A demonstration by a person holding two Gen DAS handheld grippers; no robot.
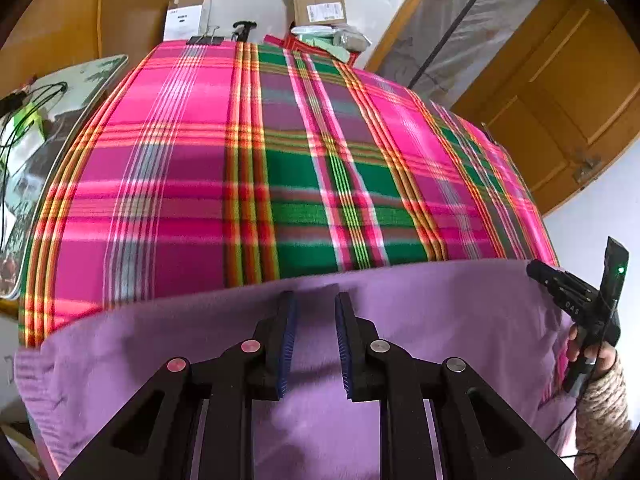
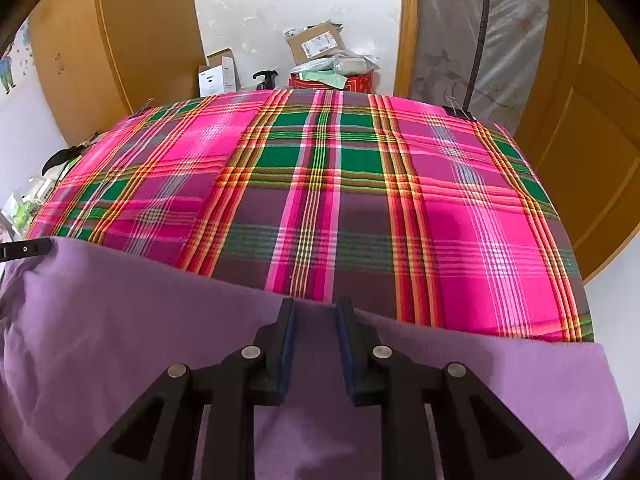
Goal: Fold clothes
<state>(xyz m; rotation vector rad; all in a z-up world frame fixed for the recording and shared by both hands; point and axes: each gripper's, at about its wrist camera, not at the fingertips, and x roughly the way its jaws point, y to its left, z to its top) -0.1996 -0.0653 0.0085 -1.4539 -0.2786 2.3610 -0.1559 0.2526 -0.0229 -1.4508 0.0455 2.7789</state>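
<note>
Nearest to us, the left gripper (image 1: 316, 300) hangs over a purple garment (image 1: 420, 320), its blue-padded jaws narrowly parted with fabric beneath them; we cannot tell whether the pads pinch any cloth. The right gripper (image 2: 316, 306) shows the same picture: a slim gap between blue pads, the garment's far edge right at the tips, a grip unclear. The purple garment (image 2: 120, 320) is a soft, fuzzy, plain lilac knit, spread flat across the near side of the table, with a ribbed band at its left end in the left view. In that view the other gripper appears at the garment's right end, held by a hand (image 1: 580, 346) in a speckled knit sleeve (image 1: 602, 408); faint letters on its body are too blurred to read. Beyond lies a plaid cloth (image 2: 320, 184) in pink, green and yellow covering the table. Farthest off stand a white box (image 2: 218, 74) and a cardboard box (image 2: 316, 46) with shipping labels, their print illegible.
</note>
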